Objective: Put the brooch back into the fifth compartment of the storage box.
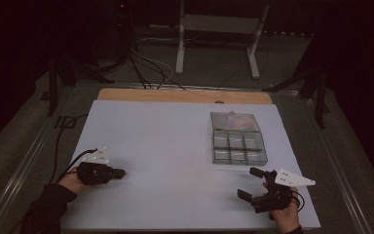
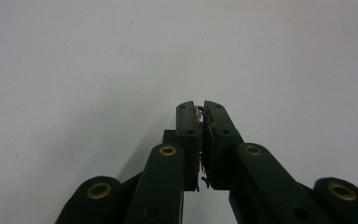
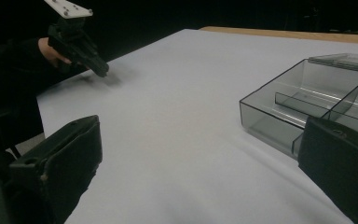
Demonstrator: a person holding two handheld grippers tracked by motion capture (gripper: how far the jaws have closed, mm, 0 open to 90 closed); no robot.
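A: What lies at the centre of the work?

B: A clear compartment box, set on the white table sheet toward its far right part. Its lid is folded back flat beyond it, leaving the divided cells open from above; whether anything lies inside them I cannot tell.

A: Which tool stands nearest to it?

B: The right gripper, just short of the box's near edge. Its jaws are spread wide with nothing between them. In the right gripper view one jaw overlaps the box's near corner, so the tool faces the open cells, apparently ready to receive or steady something there.

A: How is that hand posed?

B: The hand comes in from the near edge, gripper pointing up the table and a little leftward, low over the sheet.

A: And the other tool?

B: The left gripper is well apart, near the left edge. Its jaws are pressed together; a small pale scrap seems pinched at the tips, too small to identify. It points level across the sheet toward the right, probably carrying that piece boxward.
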